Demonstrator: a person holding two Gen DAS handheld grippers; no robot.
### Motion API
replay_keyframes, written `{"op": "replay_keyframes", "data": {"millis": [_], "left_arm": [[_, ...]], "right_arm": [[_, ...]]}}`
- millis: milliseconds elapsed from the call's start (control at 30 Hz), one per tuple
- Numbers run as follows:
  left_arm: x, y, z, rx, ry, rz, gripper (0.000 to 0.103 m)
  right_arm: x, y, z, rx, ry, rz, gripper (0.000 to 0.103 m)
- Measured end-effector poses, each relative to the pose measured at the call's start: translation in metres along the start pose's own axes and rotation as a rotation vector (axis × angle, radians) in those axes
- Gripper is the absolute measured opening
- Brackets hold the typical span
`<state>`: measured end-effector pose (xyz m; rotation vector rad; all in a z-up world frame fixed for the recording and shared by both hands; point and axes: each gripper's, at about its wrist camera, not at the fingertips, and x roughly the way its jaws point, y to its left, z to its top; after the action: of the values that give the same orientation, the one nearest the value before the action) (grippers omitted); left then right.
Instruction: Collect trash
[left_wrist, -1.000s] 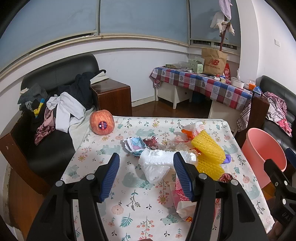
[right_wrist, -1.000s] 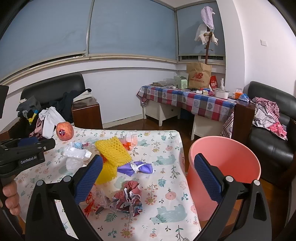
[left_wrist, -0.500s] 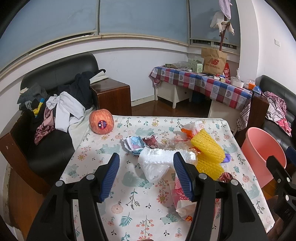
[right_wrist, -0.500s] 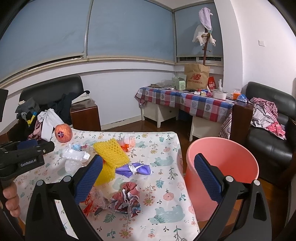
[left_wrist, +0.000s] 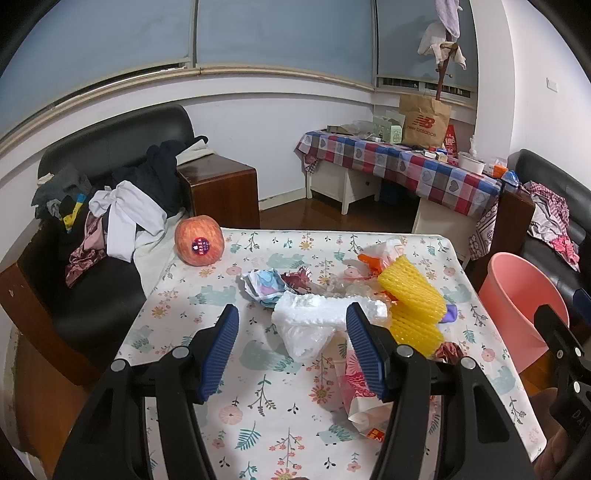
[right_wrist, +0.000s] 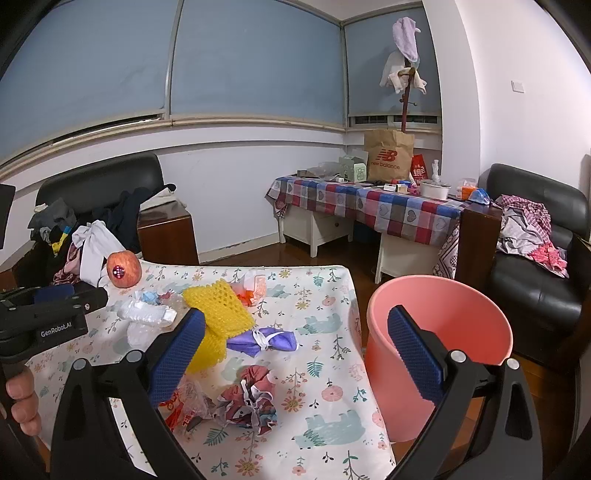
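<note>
While both tools hang over the floral tablecloth, we see our left gripper spread wide with nothing between its blue pads, and our right gripper just as wide and holding nothing.

Left wrist view: white foam wrap with a clear plastic bag under it sits at 12 o'clock from the left tool, framed between the pads but not touched. Yellow foam fruit net lies at 2 o'clock, touching the foam wrap's right end. Crumpled blue-and-white wrapper sits at 11 o'clock, dark red foil scrap just beside it. Red-and-white snack bag lies at 4 o'clock, partly under the right-hand finger. Apple with a sticker stands well apart at 10 o'clock near the table's far left corner. Orange-and-white wrapper is at 1 o'clock behind the net.

Right wrist view: pink waste bin stands off the table's right edge at 2 o'clock, partly behind the right-hand finger. Purple face mask lies at 11 o'clock, near the yellow net. Crumpled red patterned wrapper sits at 7 o'clock between the fingers, lower down. Left tool's black body shows at 9 o'clock, bare fingers of our hand below it.
</note>
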<state>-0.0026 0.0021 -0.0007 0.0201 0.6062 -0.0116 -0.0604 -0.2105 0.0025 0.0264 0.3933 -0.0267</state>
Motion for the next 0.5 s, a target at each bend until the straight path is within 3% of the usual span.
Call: {"op": "replay_keyframes", "data": {"millis": [500], "left_arm": [[0.005, -0.0058, -0.0059, -0.001, 0.003, -0.003, 0.06]], "right_arm": [[-0.0005, -0.0036, -0.0021, 0.019, -0.014, -0.012, 0.099]]}}
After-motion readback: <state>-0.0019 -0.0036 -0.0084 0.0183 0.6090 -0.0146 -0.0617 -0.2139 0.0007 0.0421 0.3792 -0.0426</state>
